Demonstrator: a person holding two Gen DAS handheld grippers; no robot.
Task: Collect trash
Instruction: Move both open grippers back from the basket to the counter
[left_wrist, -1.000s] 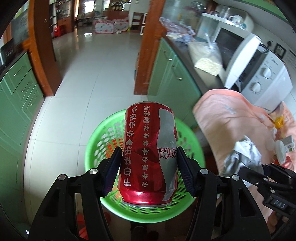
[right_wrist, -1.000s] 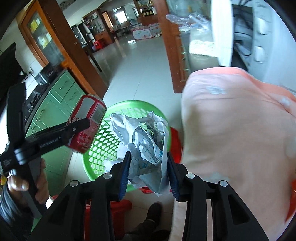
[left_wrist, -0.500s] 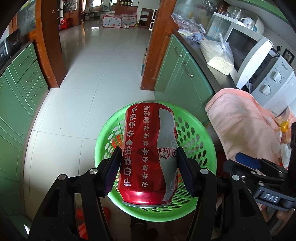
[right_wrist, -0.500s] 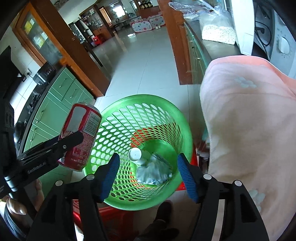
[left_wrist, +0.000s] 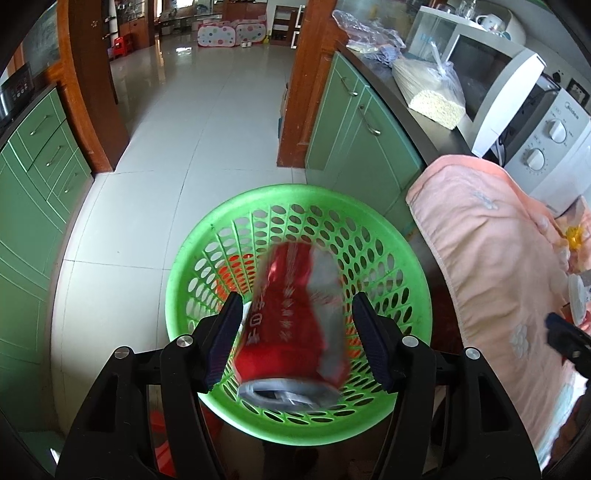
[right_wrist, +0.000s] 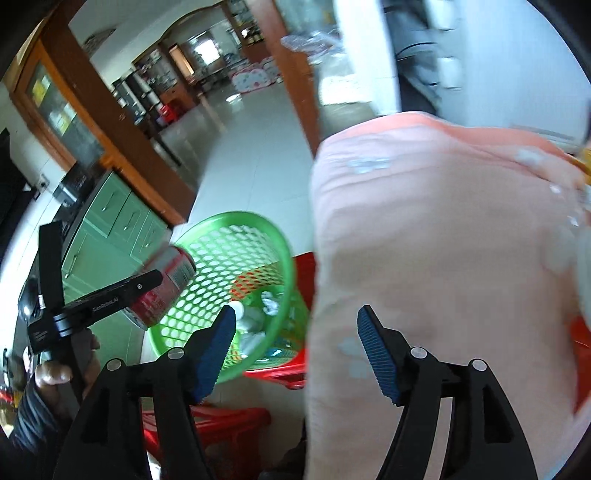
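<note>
Directly above the green perforated basket, the left gripper has its fingers spread apart, and the dented red can, blurred, hangs loose between them, seemingly dropping toward the basket. Keeping the fingers wide and centred over the round rim should let the thin metal cylinder fall clear of it. The right gripper is likewise open and empty, over the edge of a soft pink cloth. Crumpled paper lies at the bottom of the rigid plastic lattice.
</note>
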